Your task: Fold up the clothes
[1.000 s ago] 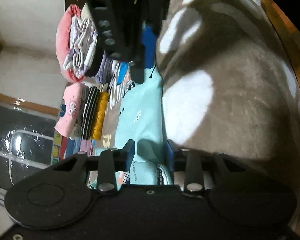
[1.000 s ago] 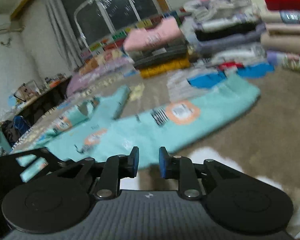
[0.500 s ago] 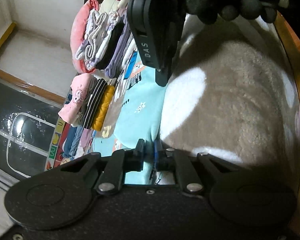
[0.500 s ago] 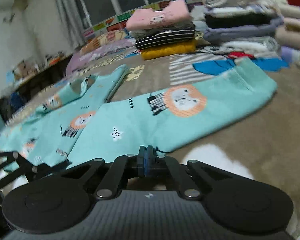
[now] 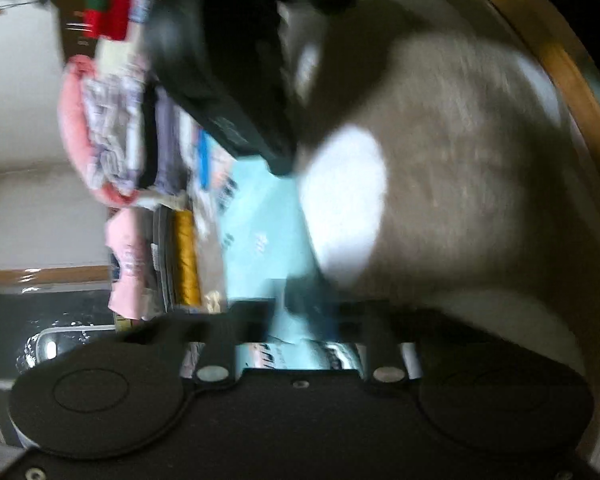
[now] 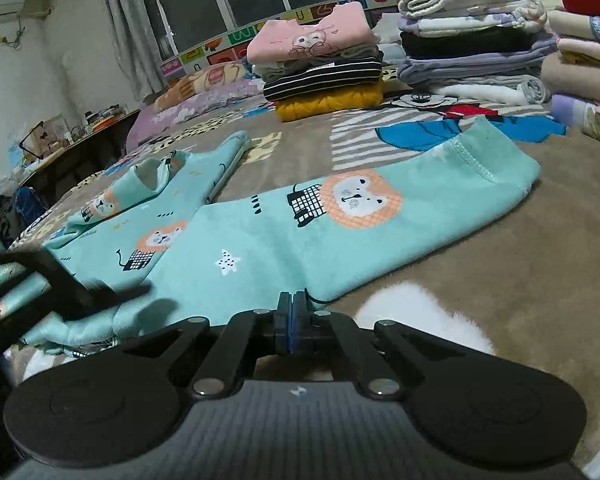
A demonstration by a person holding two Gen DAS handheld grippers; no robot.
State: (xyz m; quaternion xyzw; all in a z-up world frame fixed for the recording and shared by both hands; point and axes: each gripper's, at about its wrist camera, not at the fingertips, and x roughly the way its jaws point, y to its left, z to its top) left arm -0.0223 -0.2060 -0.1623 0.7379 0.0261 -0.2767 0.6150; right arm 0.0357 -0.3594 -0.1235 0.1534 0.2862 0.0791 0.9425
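Stacks of folded clothes [image 6: 324, 68] stood behind; the teal pyjamas [image 6: 340, 232] lay unfolded, both grippers' jaws clenched on their near edge.

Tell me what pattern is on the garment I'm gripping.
Teal garment printed with orange-maned lions and small stars; the right wrist view shows it best.
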